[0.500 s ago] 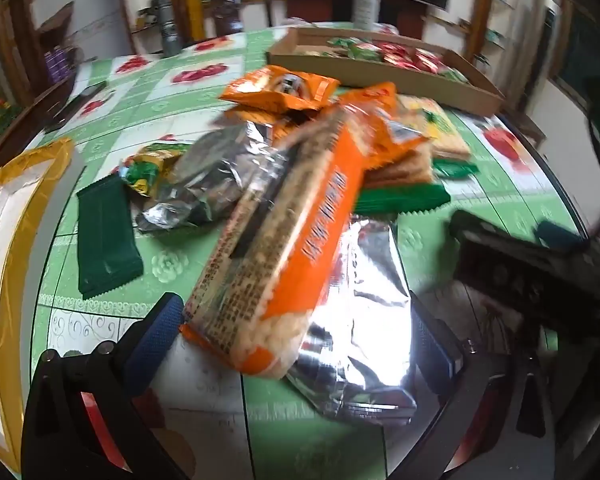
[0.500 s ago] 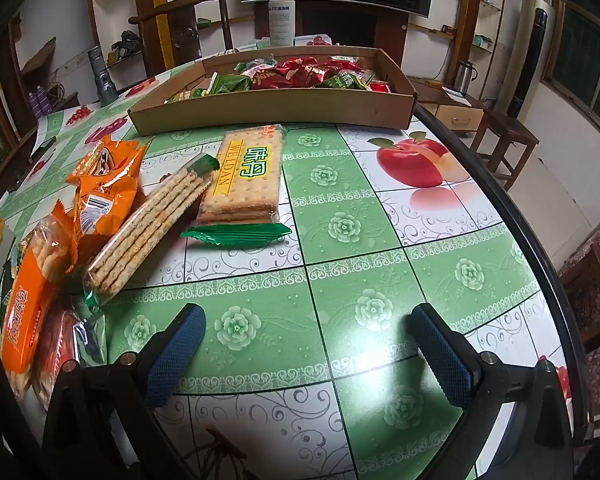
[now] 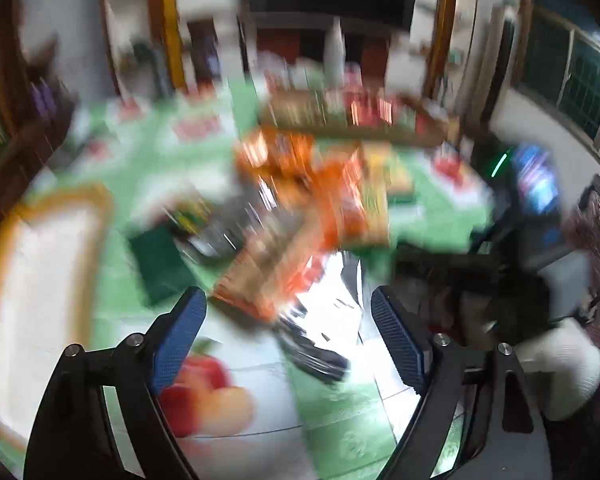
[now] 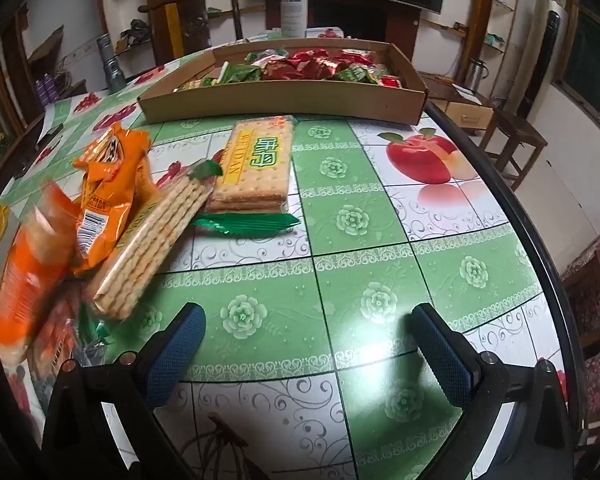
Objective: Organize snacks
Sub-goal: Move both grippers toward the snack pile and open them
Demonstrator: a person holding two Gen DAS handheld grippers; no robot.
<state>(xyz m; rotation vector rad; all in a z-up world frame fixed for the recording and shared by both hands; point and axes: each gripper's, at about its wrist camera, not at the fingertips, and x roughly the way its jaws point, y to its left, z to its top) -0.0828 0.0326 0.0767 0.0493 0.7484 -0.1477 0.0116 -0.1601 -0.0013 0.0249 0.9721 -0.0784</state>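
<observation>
The desk (image 4: 380, 264), round and covered in a green and white flowered cloth, shows sharp in the right wrist view and only as smear in the left wrist view. At its far side the cardboard tray (image 4: 284, 98) lies broadside, holding red and green wrapped sweets; the left view gives it as a brown streak (image 3: 352, 128).

The snack pile (image 3: 300, 216) sits mid-desk in the left view, badly blurred: orange packets above a silver foil bag (image 3: 332, 292), which reaches down between the left gripper's (image 3: 288, 340) fingers (image 3: 180, 336). These stand spread, and I cannot tell whether they touch the foil. A dark green packet (image 3: 160, 264) lies apart to the left, seen only here.

The right view shows the pile's other edge. The flat cracker pack (image 4: 258, 164) has its long axis running toward the tray. The slim cracker sleeve (image 4: 156, 240) lies diagonally, its far end touching that pack. An orange bag (image 4: 108, 188) leans beside it.

The right gripper (image 4: 304, 356) hovers over bare cloth, fingers (image 4: 176, 352) spread wide, nothing between them.
</observation>
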